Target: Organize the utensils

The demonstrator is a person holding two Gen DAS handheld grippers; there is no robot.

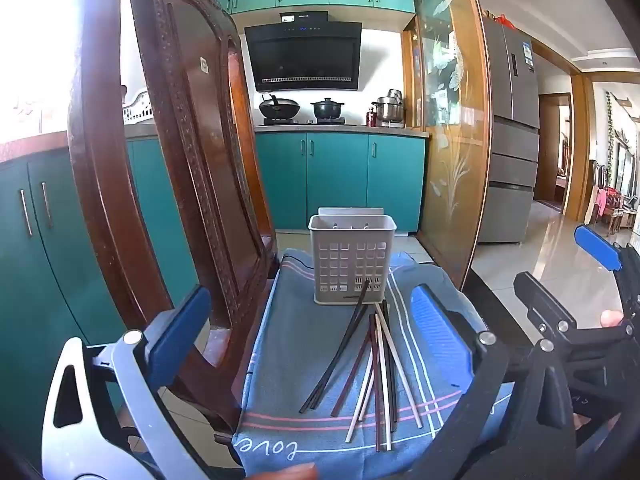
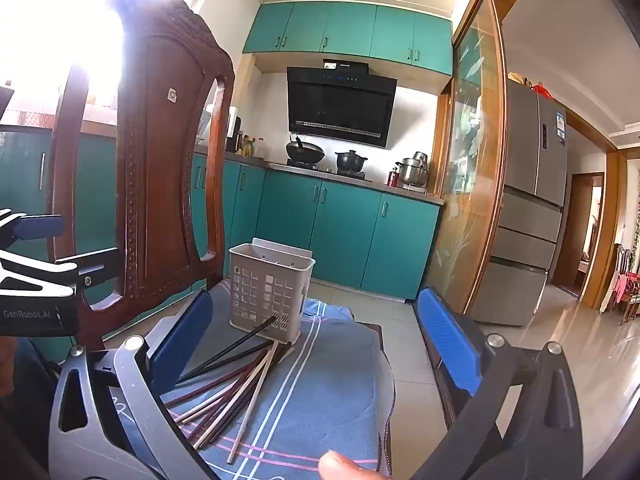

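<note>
Left wrist view showed the left gripper (image 1: 312,320) gaping wide and empty over a blue cloth (image 1: 296,344), where the chopsticks (image 1: 374,364) lay fanned just in front of the grey slotted holder (image 1: 352,258), one dark stick leaning against its wall. Further right, the right gripper (image 2: 316,344) was equally wide, holding nothing. Sorting looked unstarted, I judged; the next move called for closing on one stick and lifting it into the holder.

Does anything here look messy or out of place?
Yes: the chopsticks lie fanned out loose on the blue cloth, one black stick leaning against the grey slotted holder, which stands upright and looks empty.
</note>
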